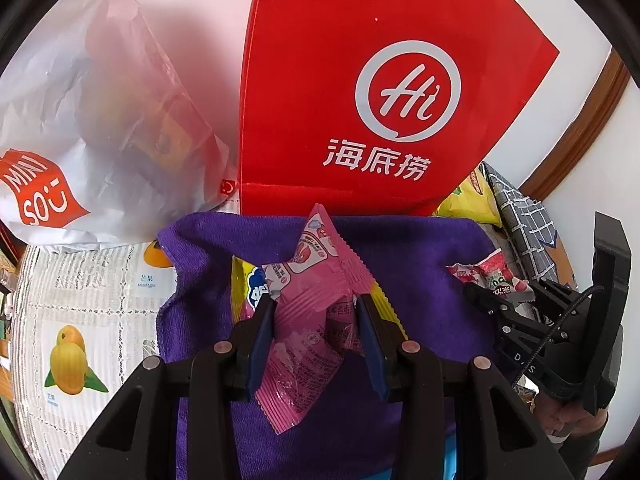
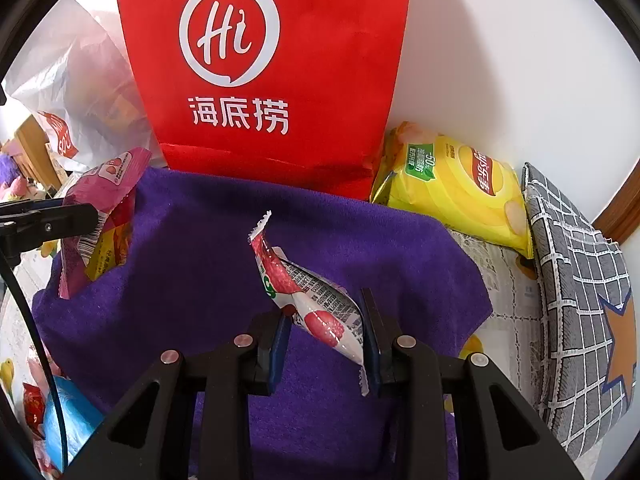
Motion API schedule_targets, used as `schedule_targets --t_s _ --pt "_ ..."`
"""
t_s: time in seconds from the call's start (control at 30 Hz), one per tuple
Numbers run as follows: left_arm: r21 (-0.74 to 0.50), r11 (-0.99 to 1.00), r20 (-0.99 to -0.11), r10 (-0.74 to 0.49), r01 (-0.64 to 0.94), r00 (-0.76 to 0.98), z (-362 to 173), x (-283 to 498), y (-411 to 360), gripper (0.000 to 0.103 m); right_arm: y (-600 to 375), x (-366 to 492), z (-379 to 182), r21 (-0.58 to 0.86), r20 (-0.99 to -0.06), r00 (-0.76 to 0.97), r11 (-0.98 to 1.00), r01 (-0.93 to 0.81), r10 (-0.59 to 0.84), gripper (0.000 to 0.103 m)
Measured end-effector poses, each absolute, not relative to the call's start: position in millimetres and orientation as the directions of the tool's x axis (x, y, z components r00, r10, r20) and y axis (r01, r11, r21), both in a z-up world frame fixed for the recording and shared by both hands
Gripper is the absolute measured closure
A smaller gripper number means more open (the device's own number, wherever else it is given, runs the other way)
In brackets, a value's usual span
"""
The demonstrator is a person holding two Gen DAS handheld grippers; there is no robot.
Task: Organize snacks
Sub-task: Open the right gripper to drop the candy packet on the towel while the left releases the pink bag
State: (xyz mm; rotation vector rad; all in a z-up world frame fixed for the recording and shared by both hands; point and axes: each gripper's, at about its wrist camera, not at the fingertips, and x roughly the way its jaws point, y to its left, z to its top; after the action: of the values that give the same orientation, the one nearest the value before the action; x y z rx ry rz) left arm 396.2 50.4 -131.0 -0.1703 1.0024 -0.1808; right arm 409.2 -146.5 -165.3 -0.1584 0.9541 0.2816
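My left gripper (image 1: 316, 312) is pinching a pink snack packet (image 1: 310, 316), its long axis running from low beside my fingers up and away toward the red paper bag (image 1: 360, 80), crimped end tilted up. My right gripper (image 2: 326, 328) is clamped on a white-and-red candy packet (image 2: 308, 296), which slants from the right finger up and left, its serrated tip pointing at the same bag. Both packets hang above the purple towel (image 2: 192, 264), not touching it. I judge neither is stowed yet: they still need a destination, probably the bag at the towel's far edge. A yellow chip bag (image 2: 460, 192) lies off the towel's far right corner, and more wrappers (image 2: 36, 404) sit past its near left corner, so much remains.
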Motion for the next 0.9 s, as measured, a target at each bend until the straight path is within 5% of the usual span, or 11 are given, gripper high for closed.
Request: schedule_targets --t_s 0.9 --pt "-0.22 0.972 -0.841 -0.233 0.085 0.488 -137.9 400.2 48.0 0.063 -144.9 408.4 -163.2 -0.026 -0.823 0.543 0.944 -0.328 0.166 0.07"
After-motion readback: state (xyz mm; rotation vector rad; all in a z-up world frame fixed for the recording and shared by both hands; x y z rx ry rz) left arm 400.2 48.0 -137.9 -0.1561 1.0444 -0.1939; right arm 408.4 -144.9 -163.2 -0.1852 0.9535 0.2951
